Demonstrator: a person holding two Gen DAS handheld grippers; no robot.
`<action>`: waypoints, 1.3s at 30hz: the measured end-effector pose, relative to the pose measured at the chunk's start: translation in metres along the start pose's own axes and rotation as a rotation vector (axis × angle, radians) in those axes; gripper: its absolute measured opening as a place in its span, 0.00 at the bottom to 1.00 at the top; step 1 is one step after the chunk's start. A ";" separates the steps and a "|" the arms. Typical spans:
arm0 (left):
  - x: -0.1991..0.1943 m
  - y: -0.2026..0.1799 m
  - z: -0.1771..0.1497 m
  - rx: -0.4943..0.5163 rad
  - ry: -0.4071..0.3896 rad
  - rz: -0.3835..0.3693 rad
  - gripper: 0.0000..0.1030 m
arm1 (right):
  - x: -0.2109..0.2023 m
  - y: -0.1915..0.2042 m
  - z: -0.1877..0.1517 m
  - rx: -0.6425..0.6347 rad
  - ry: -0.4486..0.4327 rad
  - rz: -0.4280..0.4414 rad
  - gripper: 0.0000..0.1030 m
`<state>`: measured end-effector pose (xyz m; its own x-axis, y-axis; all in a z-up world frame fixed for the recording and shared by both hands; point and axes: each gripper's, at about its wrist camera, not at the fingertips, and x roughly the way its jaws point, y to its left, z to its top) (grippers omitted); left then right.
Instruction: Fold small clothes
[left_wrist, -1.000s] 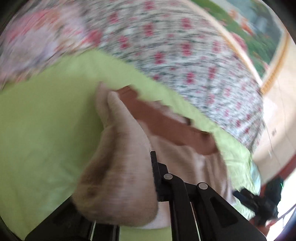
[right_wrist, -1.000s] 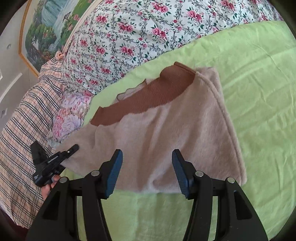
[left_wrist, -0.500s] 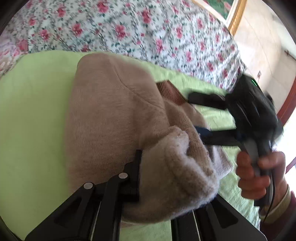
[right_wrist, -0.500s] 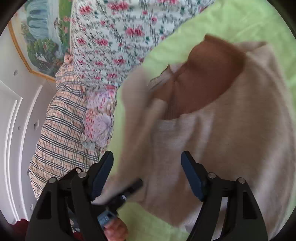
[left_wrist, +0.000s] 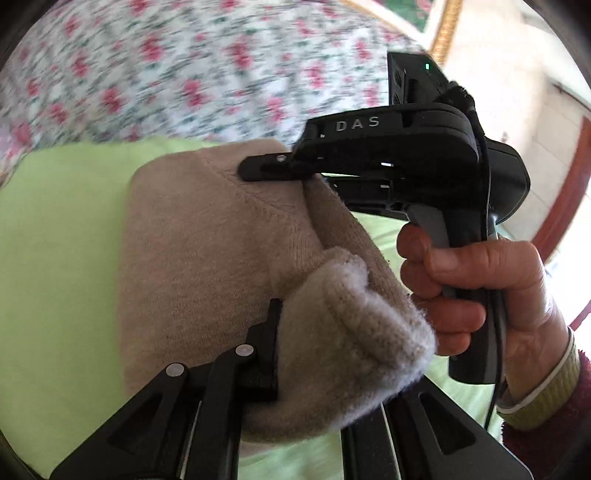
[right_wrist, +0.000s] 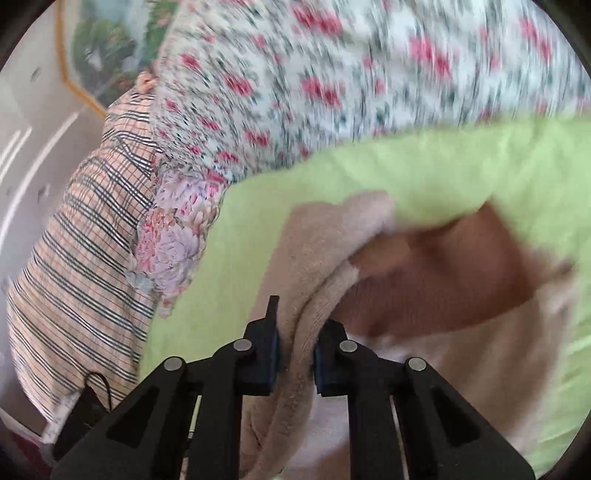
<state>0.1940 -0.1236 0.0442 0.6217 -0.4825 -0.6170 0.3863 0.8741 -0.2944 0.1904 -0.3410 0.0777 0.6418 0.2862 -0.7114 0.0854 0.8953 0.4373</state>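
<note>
Beige sweater (left_wrist: 207, 258) lay on green sheet (left_wrist: 55, 258), doubled for fold. Left gripper (left_wrist: 314, 369) clamped bunched fabric, lifting layer over; right gripper (right_wrist: 295, 358) closing on folded edge to carry it.

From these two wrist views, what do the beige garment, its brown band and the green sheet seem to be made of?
Beige garment: soft fleecy knit, fuzzy pale nap at its rolled edge.
Brown band: probably ribbed knit; blurred.
Green sheet: smooth, matte woven cloth, likely cotton, lightly creased.
</note>
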 end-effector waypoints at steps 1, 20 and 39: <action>0.008 -0.012 0.003 0.006 0.005 -0.022 0.07 | -0.009 -0.007 0.002 -0.012 -0.003 -0.029 0.15; 0.091 -0.052 -0.018 -0.011 0.190 -0.135 0.25 | -0.024 -0.103 -0.035 0.043 0.033 -0.256 0.18; 0.035 0.091 -0.006 -0.291 0.204 -0.123 0.84 | -0.039 -0.114 -0.066 0.211 0.065 -0.188 0.77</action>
<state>0.2467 -0.0607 -0.0084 0.4229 -0.5897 -0.6880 0.2216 0.8035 -0.5525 0.1058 -0.4318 0.0193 0.5500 0.1494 -0.8217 0.3591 0.8460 0.3941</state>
